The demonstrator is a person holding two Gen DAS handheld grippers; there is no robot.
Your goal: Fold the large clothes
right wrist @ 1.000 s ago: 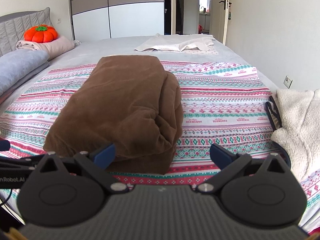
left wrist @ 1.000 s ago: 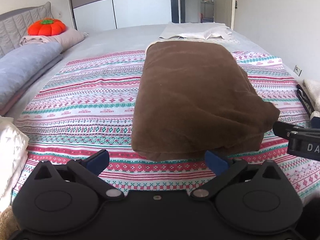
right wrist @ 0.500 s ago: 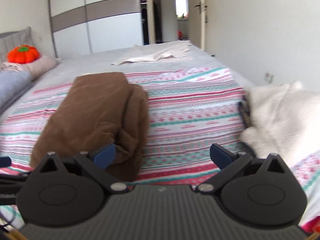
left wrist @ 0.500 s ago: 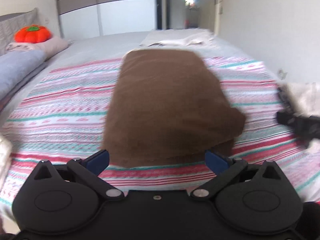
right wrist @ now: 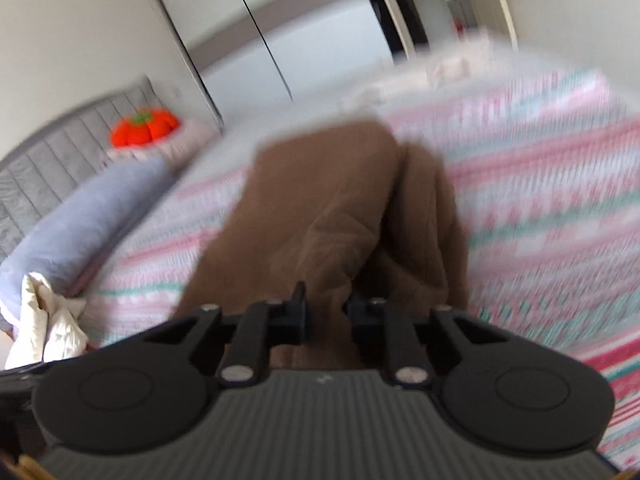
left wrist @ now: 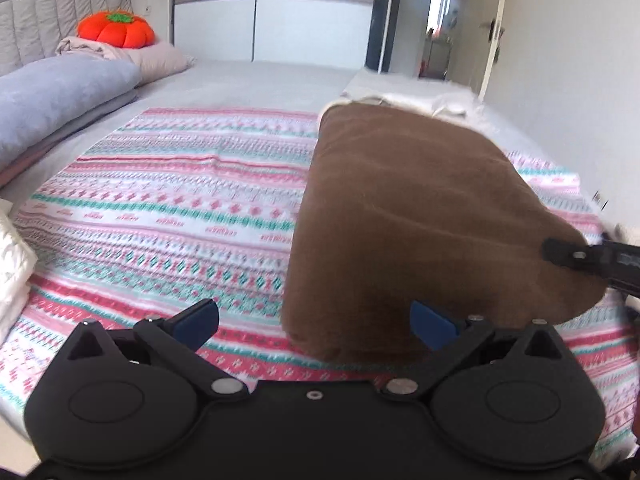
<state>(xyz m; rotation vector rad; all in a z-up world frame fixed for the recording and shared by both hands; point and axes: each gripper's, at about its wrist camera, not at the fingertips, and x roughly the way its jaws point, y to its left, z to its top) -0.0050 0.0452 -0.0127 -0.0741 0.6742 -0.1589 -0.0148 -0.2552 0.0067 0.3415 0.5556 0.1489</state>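
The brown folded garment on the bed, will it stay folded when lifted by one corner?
Probably not: the brown garment looks soft and thick, its layers loose. The right claw has just been closing on its near edge; the rest would likely sag and unfold.

No text can be read with any certainty. The pink, teal and white patterned bedspread (left wrist: pixel 168 200) carries small repeated pink lettering in its white bands, too blurred to make out. The black arm of the right gripper (left wrist: pixel 592 260) bears pale letters at the frame's edge, cut off and smeared.
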